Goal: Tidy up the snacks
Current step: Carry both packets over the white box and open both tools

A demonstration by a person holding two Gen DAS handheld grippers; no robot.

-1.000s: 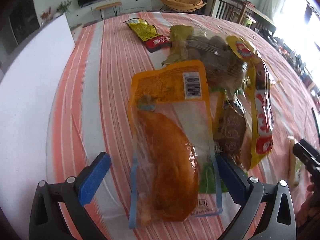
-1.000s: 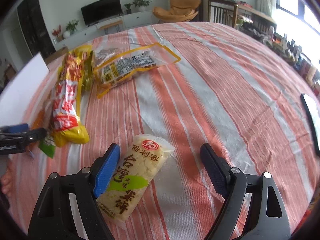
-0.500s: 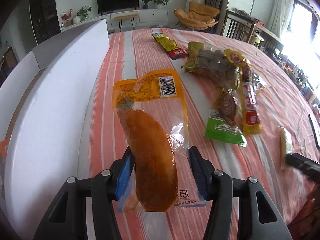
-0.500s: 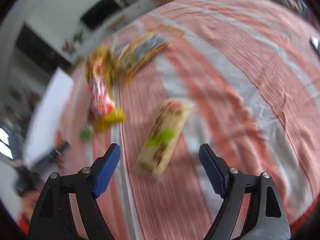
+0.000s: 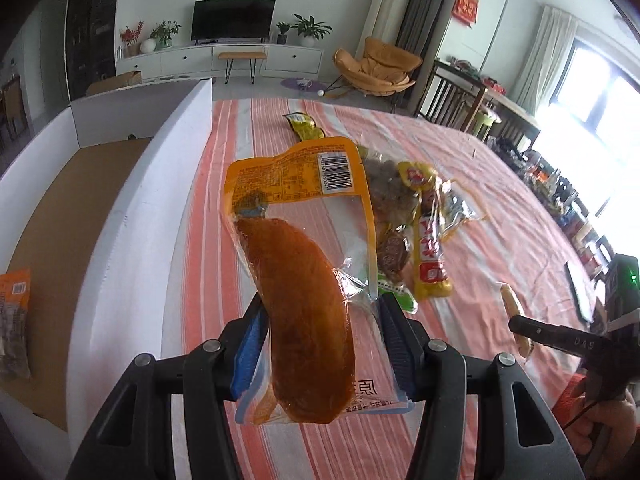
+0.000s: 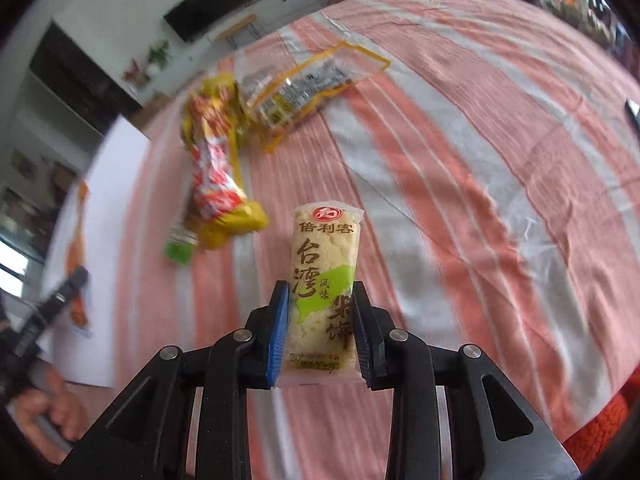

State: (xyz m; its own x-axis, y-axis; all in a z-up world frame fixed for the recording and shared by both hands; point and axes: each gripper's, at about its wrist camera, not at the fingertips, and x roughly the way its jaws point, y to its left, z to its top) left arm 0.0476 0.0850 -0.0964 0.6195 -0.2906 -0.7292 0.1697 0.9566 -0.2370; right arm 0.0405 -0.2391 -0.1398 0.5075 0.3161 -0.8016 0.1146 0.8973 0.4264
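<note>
My left gripper (image 5: 320,312) is shut on an orange chicken packet (image 5: 304,304) with a clear window and a barcode, held up above the striped tablecloth (image 5: 280,452). Left of it stands a white cardboard box (image 5: 132,208) with a brown floor and an orange snack bag (image 5: 14,312) inside. In the right wrist view my right gripper (image 6: 320,300) is shut on a pale yellow rice cracker packet (image 6: 324,256) with a green patch. The right gripper also shows at the left wrist view's right edge (image 5: 520,326), holding that rice cracker packet (image 5: 510,304).
A heap of snacks lies mid-table: a yellow and red sausage pack (image 5: 428,248), a green-ended packet (image 6: 178,250), a clear yellow-edged bag (image 6: 304,88), a yellow-green packet (image 5: 306,126) farther back. A dark flat device (image 5: 578,292) lies at the table's right edge. A person's hand (image 6: 48,412) holds the left gripper.
My left gripper closed on the chicken packet and lifted it off the table toward the white box. My right gripper closed on the rice cracker packet, which now stands upright between the pads.
</note>
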